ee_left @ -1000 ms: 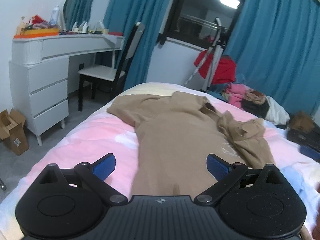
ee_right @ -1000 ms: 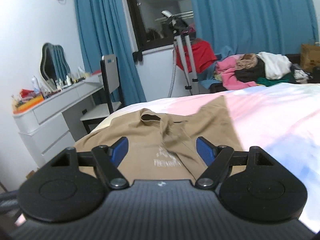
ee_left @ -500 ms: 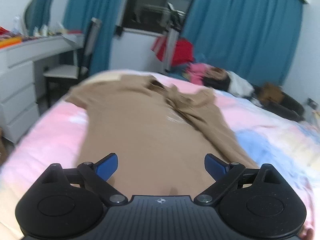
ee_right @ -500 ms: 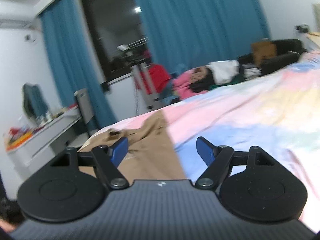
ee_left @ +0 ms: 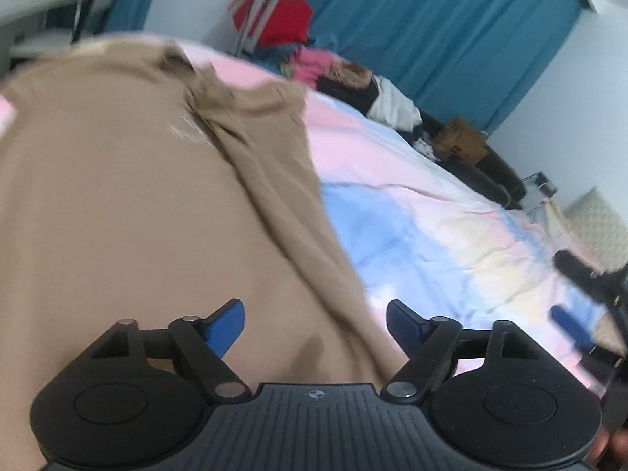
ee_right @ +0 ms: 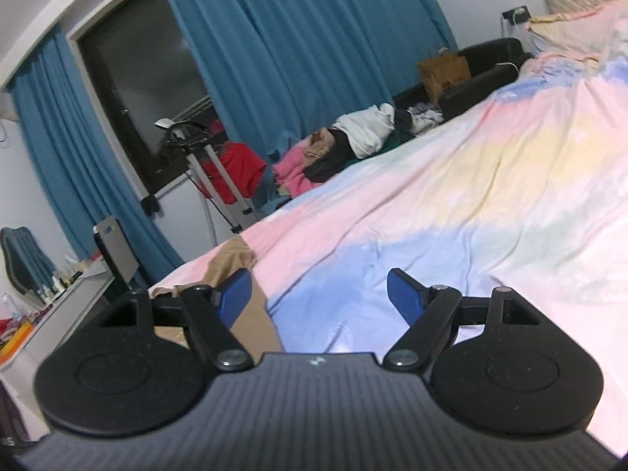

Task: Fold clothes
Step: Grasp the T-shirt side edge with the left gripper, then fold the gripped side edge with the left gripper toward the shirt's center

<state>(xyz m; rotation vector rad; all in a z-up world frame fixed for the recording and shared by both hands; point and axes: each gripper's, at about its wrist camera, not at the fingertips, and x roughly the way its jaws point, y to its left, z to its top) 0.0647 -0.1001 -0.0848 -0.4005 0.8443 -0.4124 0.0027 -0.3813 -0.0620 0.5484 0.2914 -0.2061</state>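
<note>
My left tool (ee_left: pixel 316 320) hung wide and held nothing above the tan shirt (ee_left: pixel 129 204), which lay spread on the pastel bedspread (ee_left: pixel 424 212), one side folded inward. My right tool (ee_right: pixel 318 290) was likewise wide, with nothing between its fingers, over bare bedspread just beside the shirt's edge. A brown paper bag (ee_right: pixel 444 72) stood by the far curtain (ee_right: pixel 298 43), contents hidden.
</note>
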